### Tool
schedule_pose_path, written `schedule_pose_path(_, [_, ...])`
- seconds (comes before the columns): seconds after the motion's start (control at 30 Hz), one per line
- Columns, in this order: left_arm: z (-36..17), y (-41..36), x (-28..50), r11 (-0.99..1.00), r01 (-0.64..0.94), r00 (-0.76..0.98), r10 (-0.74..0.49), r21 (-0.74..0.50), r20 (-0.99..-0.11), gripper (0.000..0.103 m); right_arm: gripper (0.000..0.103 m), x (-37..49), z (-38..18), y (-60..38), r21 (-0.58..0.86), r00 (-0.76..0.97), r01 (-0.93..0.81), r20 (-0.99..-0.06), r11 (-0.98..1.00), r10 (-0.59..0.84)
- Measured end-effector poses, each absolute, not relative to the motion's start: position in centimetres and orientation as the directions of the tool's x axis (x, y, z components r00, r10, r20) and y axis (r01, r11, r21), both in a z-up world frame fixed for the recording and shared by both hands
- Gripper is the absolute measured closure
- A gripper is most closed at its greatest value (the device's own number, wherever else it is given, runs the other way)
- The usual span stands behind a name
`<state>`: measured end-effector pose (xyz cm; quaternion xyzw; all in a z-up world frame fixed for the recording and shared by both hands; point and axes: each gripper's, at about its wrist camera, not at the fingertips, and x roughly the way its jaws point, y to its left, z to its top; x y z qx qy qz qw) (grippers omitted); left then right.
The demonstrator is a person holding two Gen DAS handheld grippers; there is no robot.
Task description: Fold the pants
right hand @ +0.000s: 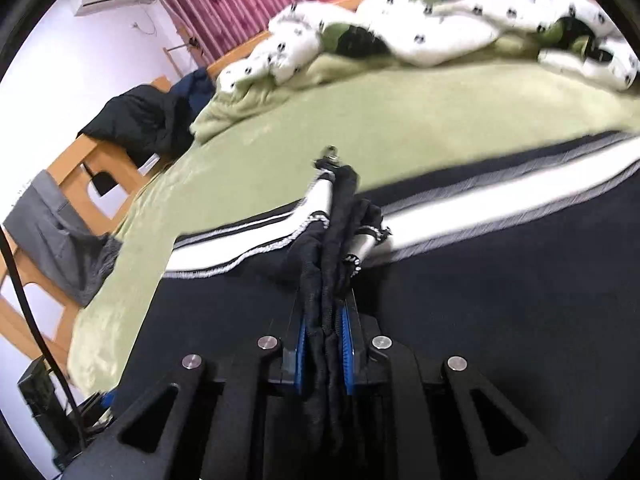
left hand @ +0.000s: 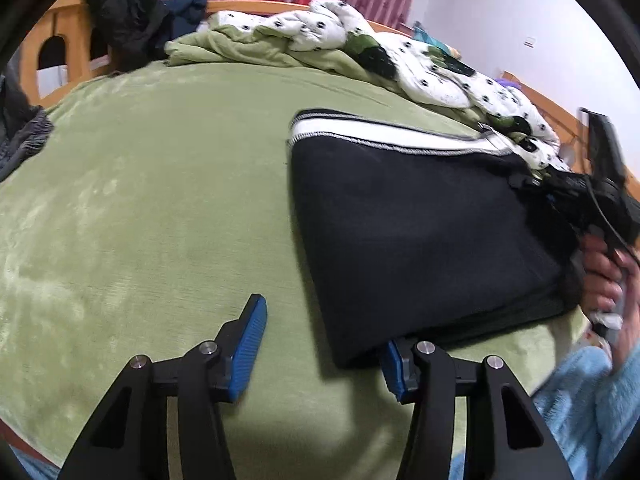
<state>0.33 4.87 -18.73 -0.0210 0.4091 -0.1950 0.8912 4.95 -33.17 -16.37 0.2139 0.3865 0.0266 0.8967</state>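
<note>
Black track pants [left hand: 420, 232] with white side stripe [left hand: 384, 142]: folded into a thick, compact stack on the green bed blanket [left hand: 160, 200], right of centre in the left wrist view, near the spotted quilt [left hand: 440, 76].

Left gripper [left hand: 320, 344]: spread wide, holding nothing. One blue pad [left hand: 250, 336] over bare blanket; the other pad partly hidden under the near corner of the stack.

Right gripper [right hand: 324, 344]: clamped on a bunched edge of the pants [right hand: 500, 300], several layers gathered between the blue pads [right hand: 346, 348], with a zipper pull [right hand: 330, 156] protruding beyond the bunch.

Handling, judged: soft, limp knit fabric; light; no stiffness of its own; layers likely to slide on each other and sag when lifted from one point only. Moderate grip on the plush blanket expected.

Recommended hold: at folded edges or corners, all layers pinched together, one gripper per end. Avoid the zipper hardware and the single top layer. Lift low, lay flat, smooth outward.
</note>
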Motion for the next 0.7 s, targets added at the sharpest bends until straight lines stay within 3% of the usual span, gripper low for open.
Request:
schedule_pose_path(0.17, [-19.3,3.6,-0.4,0.925,0.359,0.597,-0.332,-0.127,-0.731,0.053,0.087,6.5,-20.2,-34.2,0.368,0.599,0.157,-0.773,0.916,0.208])
schedule_pose_path(0.47, [-18.2,6.5,-1.9,0.924,0.351,0.569,-0.338,-0.15,-0.75,0.056,0.078,1.4,-16.9,-32.9,0.23,0.641,0.183,-0.765,0.956,0.061])
schedule_pose_path(0.7, [-15.3,7.9,-3.9,0.91,0.377,0.609,-0.382,-0.17,-0.695,0.056,0.066,-2.8,-17.7,-32.9,0.313,0.633,0.168,-0.761,0.935,0.142])
